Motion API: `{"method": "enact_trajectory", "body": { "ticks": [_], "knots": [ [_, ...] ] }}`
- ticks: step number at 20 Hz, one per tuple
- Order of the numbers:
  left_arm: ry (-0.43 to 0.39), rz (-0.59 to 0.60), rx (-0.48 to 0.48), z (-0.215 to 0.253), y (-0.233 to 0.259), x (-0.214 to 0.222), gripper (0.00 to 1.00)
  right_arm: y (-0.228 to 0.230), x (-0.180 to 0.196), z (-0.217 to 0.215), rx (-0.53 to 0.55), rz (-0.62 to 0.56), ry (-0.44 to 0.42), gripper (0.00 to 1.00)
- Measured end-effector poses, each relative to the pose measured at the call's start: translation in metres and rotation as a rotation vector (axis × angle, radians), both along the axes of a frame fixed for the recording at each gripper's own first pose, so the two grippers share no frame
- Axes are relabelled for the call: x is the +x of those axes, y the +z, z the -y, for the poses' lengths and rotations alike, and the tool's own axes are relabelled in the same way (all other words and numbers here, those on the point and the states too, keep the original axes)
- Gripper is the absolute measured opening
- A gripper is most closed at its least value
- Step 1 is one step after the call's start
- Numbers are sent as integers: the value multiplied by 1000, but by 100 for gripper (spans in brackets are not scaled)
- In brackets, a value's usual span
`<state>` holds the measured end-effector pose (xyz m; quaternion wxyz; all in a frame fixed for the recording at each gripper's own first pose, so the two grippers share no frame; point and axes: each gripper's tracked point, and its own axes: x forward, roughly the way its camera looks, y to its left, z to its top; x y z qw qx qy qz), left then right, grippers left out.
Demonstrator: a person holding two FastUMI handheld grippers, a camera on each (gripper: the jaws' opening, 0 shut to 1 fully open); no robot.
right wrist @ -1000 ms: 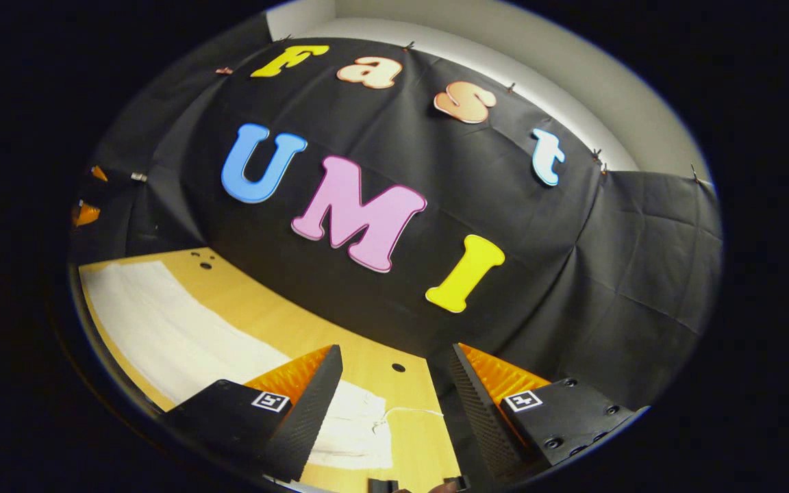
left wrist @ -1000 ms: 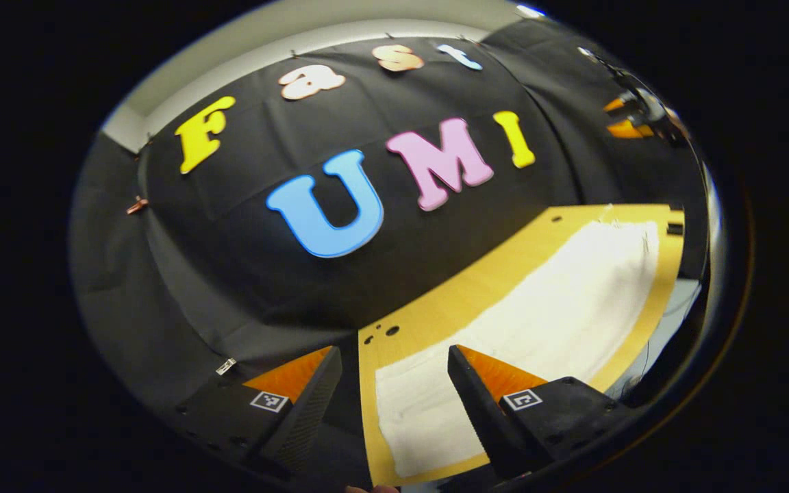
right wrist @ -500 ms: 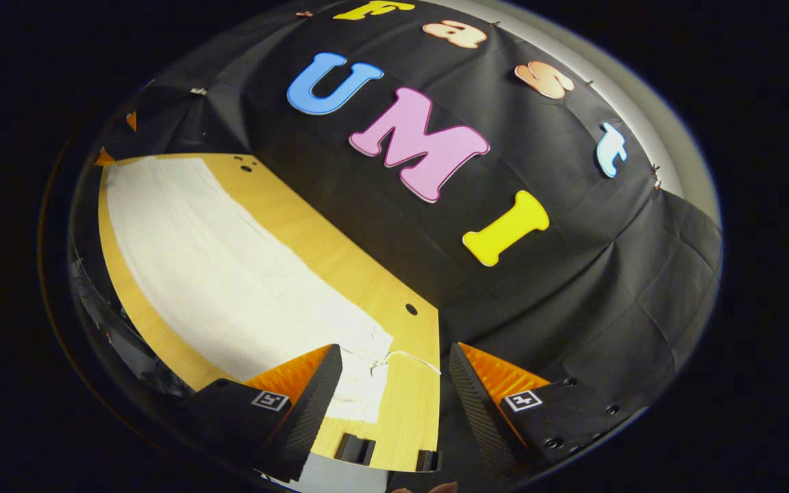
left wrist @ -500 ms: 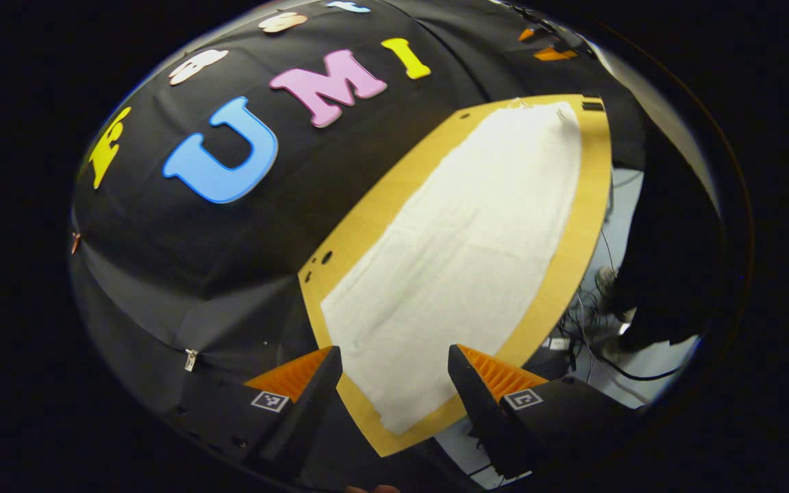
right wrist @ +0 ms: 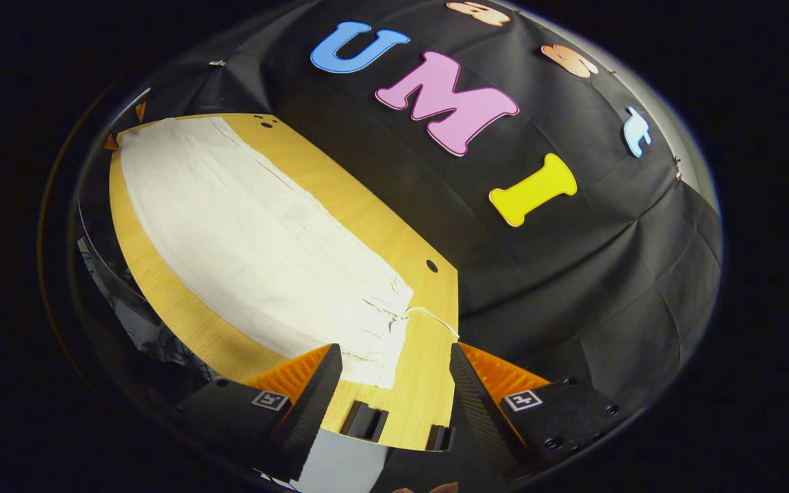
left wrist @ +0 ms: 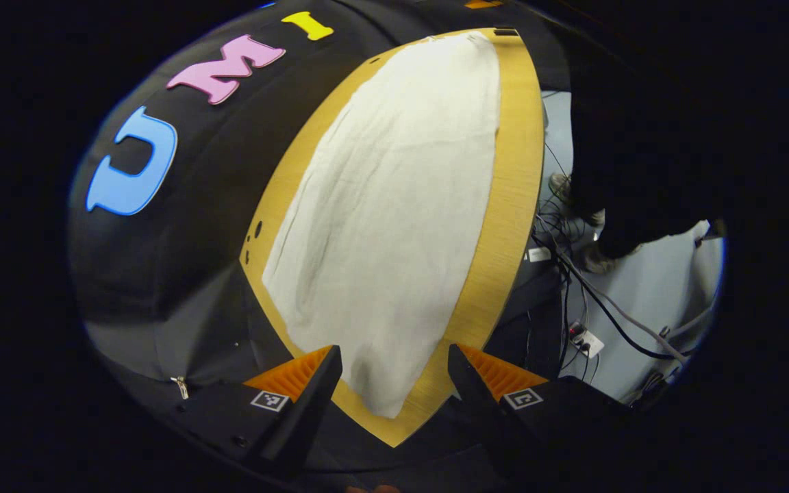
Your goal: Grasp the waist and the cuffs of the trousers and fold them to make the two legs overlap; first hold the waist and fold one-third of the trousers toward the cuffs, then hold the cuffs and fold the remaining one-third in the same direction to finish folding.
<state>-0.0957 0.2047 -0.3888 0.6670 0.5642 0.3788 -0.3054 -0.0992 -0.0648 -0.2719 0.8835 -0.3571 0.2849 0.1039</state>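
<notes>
left gripper view: trousers (left wrist: pixel 387 205) lie flat on the table (left wrist: pixel 504 205) beyond the released, empty left claw (left wrist: pixel 394 383).

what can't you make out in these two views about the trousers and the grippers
- Whether the trousers already have their legs overlapped: both views show one flat pale shape with no clear leg split.
- In the right gripper view, the left gripper at the table's far end is too small to tell whether it is open.
- The person's hands fall below both views' bottom edge.
</notes>
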Motion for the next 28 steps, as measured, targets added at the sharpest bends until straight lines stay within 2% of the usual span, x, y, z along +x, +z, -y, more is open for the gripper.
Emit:
{"method": "enact_trajectory", "body": {
  "ticks": [5, 8, 11, 13, 14, 16, 17, 18, 19, 20, 24, 28],
  "knots": [
    [-34, -12, 58, -2, -4, 22, 98, -11, -2, 10, 3, -26, -4, 97],
    [-82, -5, 107, 2, -9, 40, 95, -17, 0, 17, -9, -40, 14, 97],
    [-86, -17, 132, 4, -16, 58, 91, -23, 3, 21, -12, -55, 30, 97],
    [-65, -59, 140, 4, -24, 67, 84, -28, 5, 24, -13, -64, 38, 97],
    [-46, -88, 149, 1, -28, 70, 68, -30, 6, 25, -13, -70, 43, 97],
    [-19, -134, 169, 2, -32, 78, 50, -35, 11, 27, -14, -80, 55, 97],
    [-9, -162, 174, 5, -36, 79, 51, -38, 13, 27, -15, -85, 62, 97],
    [-2, -181, 178, 7, -38, 81, 27, -42, 15, 27, -17, -93, 70, 97],
    [-4, -194, 179, 7, -39, 81, 26, -46, 16, 28, -21, -101, 81, 97],
    [-6, -196, 177, 6, -37, 81, 10, -49, 17, 28, -28, -110, 99, 97],
    [24, -176, 158, 9, -37, 85, 6, -74, 25, 25, -89, -163, 223, 97],
    [18, -185, 176, 8, -38, 85, 6, -113, 30, 21, -166, -239, 363, 97]
  ]
}}
